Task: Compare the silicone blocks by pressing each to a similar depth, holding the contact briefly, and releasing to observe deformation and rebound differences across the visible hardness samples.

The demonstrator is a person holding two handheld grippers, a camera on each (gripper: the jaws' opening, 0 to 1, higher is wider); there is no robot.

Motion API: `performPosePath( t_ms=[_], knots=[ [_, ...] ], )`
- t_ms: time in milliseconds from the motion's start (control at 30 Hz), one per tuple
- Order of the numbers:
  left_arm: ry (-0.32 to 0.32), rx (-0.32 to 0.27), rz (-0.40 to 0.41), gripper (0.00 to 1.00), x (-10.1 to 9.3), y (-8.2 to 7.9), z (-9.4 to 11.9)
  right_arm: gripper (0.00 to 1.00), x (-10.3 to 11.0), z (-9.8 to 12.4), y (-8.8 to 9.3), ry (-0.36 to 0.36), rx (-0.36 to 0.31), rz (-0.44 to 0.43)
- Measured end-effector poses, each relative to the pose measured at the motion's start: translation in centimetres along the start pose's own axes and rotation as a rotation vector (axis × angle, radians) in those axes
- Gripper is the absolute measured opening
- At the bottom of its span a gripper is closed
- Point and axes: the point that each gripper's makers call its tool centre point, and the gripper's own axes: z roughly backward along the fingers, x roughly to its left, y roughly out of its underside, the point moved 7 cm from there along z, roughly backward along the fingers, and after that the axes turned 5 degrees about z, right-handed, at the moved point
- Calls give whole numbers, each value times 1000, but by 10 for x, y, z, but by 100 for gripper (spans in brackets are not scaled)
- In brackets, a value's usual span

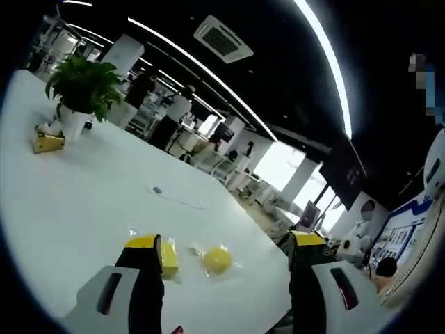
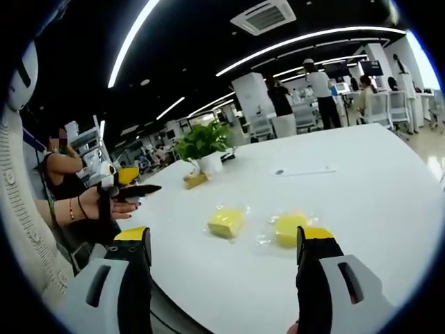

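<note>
Open-plan office: dark ceiling with strip lights (image 2: pixel 306 35) and AC vent (image 2: pixel 264 15) at 12 o'clock, desks and chairs (image 2: pixel 379 108) with people at 2 o'clock, big white surface (image 2: pixel 348 195), potted plant (image 1: pixel 83 87) at 10 o'clock.

Two silicone blocks sit side by side on the table (image 2: pixel 375 181), apart from each other. Right gripper view: square block (image 2: pixel 226 223) centre frame, round block (image 2: pixel 290 229) to its right, just beside the right jaw tip. Potted plant (image 2: pixel 203 145) behind them, upper centre, small box (image 2: pixel 195 179) at its base. Left gripper (image 2: pixel 125 189) at left edge of frame, off the table. Left gripper view: square block (image 1: pixel 169 256) touching the left jaw, round block (image 1: pixel 217 259) right of it; plant (image 1: pixel 83 87) upper left.
</note>
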Motion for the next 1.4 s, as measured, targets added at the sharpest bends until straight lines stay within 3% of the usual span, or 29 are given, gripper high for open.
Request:
performPosePath(
  t_ms=[267,500,700,767,933,1400],
  knots=[
    [-90,35,100,73,41,6,-27,80,-11,-10,5,17,33,-18],
    [-106,18,166,64,75,9,-50,80,-20,-18,9,33,64,-41],
    [-162,52,229,71,107,19,-69,80,-29,-27,14,42,89,-59],
    [-153,32,238,74,114,20,-74,81,-32,-30,15,49,90,-64],
    [-170,46,295,76,137,26,-91,81,-37,-40,21,45,122,-75],
    [-120,94,388,63,171,43,-132,80,-46,-46,28,60,173,-80]
  ],
)
